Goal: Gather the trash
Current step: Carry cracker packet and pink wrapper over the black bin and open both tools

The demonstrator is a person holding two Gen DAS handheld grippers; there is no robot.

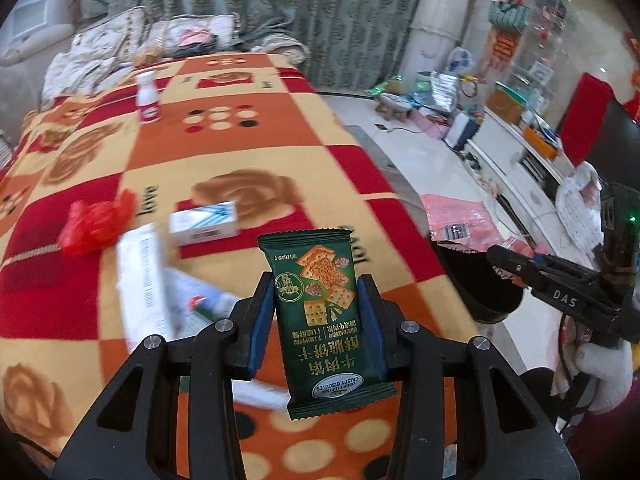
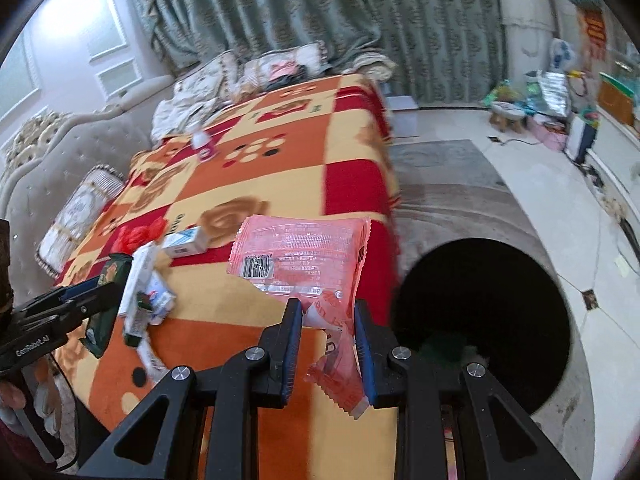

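We are gripping a green biscuit packet (image 1: 324, 320) in the left gripper (image 1: 318, 320) jaws and a pink wrapper (image 2: 304, 256) in the right gripper (image 2: 326, 340) jaws, both above the bed (image 2: 280, 168), beside the black bin (image 2: 484, 320).

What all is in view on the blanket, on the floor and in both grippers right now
Green biscuit packet: one, dark green, clamped in the left gripper.
Pink plastic wrapper: one, translucent pink, clamped by its lower end in the right gripper.
Red plastic bag: one, red, crumpled on the blanket.
Small carton: one, white and blue, beside the red bag.
White papers and packs: several, blurred, near blanket edge.
White bottle: one, white with pink label, upright far up the blanket.
Checked blanket: one, red, orange and cream.
Black bin: one, on the floor beside the blanket.
Left gripper: black, blue pads.
Right gripper: black, blue pads.
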